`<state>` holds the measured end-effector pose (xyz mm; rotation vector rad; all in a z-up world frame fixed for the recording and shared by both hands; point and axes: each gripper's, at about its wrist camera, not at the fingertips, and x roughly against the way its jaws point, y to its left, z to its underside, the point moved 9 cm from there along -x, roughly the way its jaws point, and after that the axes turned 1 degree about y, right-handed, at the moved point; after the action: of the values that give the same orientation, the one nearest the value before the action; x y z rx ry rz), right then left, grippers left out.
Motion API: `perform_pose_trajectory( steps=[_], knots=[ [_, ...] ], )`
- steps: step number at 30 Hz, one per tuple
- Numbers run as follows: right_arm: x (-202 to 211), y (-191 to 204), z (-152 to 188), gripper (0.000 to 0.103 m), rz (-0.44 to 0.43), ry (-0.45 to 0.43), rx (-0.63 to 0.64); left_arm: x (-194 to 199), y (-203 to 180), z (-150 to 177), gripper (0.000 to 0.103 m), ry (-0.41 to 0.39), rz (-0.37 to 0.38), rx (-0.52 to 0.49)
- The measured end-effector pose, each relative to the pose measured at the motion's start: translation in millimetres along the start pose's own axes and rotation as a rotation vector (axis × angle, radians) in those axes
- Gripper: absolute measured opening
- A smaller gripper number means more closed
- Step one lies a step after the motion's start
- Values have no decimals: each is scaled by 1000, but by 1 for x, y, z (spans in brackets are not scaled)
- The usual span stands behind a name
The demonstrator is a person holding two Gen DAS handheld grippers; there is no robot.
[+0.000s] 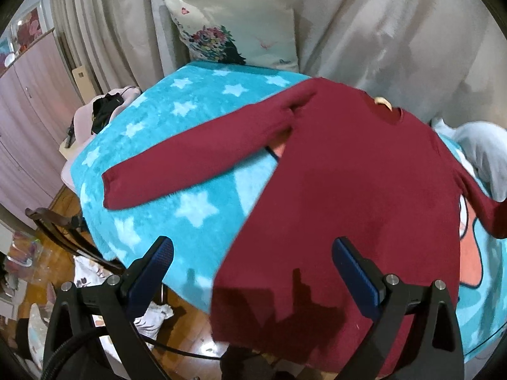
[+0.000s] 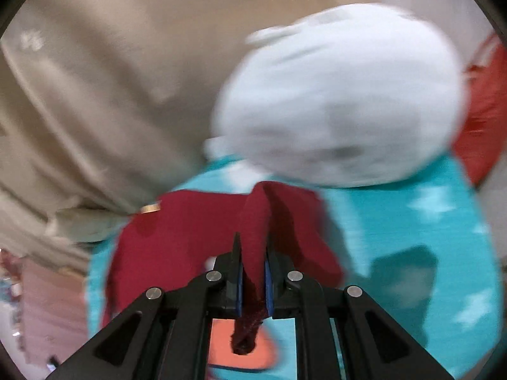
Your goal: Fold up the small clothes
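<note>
A maroon long-sleeved shirt lies flat on a turquoise blanket with white stars. Its left sleeve stretches out sideways. My left gripper hovers open over the shirt's lower left corner, where the hem hangs past the blanket's edge. Nothing is between its blue pads. In the blurred right wrist view my right gripper is shut on the shirt's other sleeve. That sleeve is raised off the blanket, and its cuff end dangles behind the pads.
A flowered pillow leans on beige drapes at the back. A pile of white cloth sits beyond the shirt, with something red to its right. Left of the blanket are a dark chair and a cluttered wooden floor.
</note>
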<state>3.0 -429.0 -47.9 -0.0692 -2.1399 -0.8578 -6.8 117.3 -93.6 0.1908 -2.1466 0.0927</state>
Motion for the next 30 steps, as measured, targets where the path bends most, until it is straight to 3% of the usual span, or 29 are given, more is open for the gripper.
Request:
perform_pose_trajectory(
  steps=[7, 13, 18, 23, 27, 30],
  knots=[
    [-103, 174, 30, 11, -148, 130, 151, -25, 44, -34, 100, 10, 49, 49],
    [-212, 287, 82, 11, -169, 251, 283, -40, 88, -53, 100, 6, 50, 62],
    [-284, 319, 117, 11, -145, 332, 322, -56, 120, -54, 100, 42, 36, 87],
    [-326, 325, 134, 16, -88, 384, 368, -65, 146, -54, 100, 67, 36, 147],
    [-340, 331, 138, 50, -94, 410, 378, -64, 165, -59, 100, 51, 25, 185],
    [-332, 348, 141, 51, -109, 388, 422, -59, 192, -65, 100, 25, -12, 241]
  ],
)
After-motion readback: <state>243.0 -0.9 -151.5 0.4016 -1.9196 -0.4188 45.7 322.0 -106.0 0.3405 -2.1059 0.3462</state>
